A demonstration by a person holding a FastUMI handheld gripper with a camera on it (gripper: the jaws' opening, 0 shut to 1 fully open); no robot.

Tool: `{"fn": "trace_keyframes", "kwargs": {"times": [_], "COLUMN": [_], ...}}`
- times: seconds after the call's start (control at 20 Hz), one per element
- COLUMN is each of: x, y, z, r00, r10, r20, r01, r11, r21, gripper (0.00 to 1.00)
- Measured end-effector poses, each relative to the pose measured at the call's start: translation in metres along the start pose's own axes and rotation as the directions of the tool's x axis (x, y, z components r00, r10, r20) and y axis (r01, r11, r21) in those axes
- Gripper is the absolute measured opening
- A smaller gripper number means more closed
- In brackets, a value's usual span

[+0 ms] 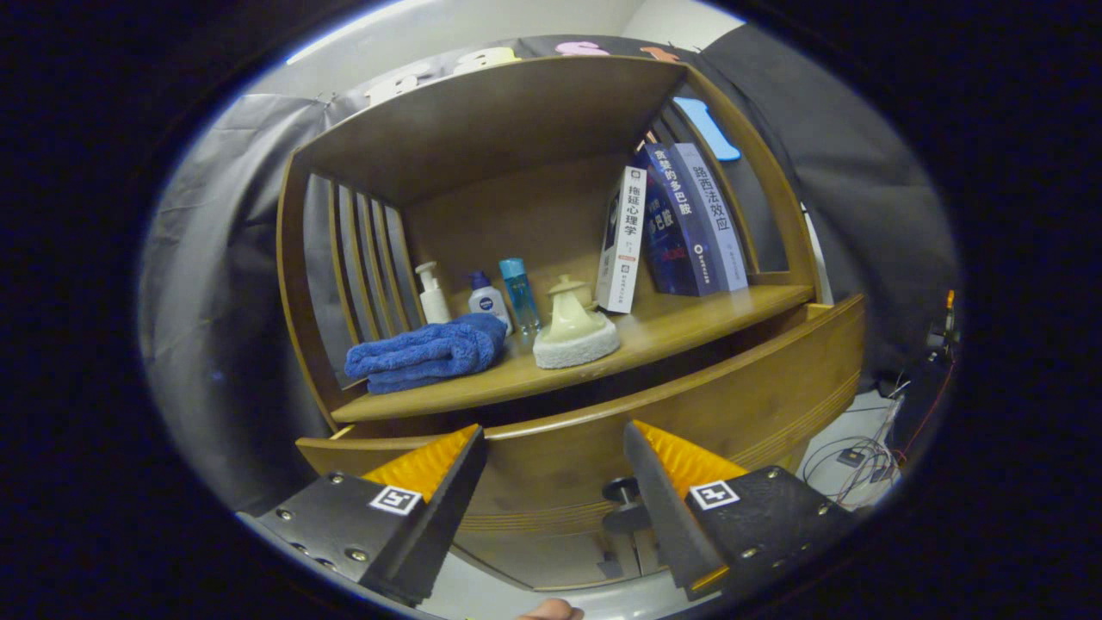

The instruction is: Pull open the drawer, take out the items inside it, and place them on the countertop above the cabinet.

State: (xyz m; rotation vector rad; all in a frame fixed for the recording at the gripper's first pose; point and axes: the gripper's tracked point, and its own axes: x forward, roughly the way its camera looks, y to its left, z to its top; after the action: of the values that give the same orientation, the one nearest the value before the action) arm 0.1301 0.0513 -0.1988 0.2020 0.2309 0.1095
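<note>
The wooden cabinet's drawer (pixel 715 400) stands pulled out toward me, its curved front just beyond my fingers. A dark gap (pixel 594 385) shows between the drawer front and the countertop (pixel 689 323); what lies inside is hidden. The drawer's dark round knob (pixel 622 492) sits low, beside the right finger (pixel 663 482). My gripper (pixel 554 428) is open, its tips level with the drawer's top edge and nothing between them.
On the countertop lie a folded blue towel (pixel 426 353), a pump bottle (pixel 432 295), two small blue bottles (pixel 522 294), a cream scrubber on a white pad (pixel 574 331) and leaning books (pixel 680 224). Cables (pixel 861 452) lie on the floor at the right.
</note>
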Motion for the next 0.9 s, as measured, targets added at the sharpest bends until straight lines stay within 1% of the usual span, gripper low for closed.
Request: {"fn": "trace_keyframes", "kwargs": {"times": [0.9], "x": [0.029], "y": [0.000], "z": [0.007], "r00": [1.000], "r10": [0.001], "r20": [-0.019], "r01": [-0.001], "r11": [1.000], "r21": [0.013], "gripper": [0.97]}}
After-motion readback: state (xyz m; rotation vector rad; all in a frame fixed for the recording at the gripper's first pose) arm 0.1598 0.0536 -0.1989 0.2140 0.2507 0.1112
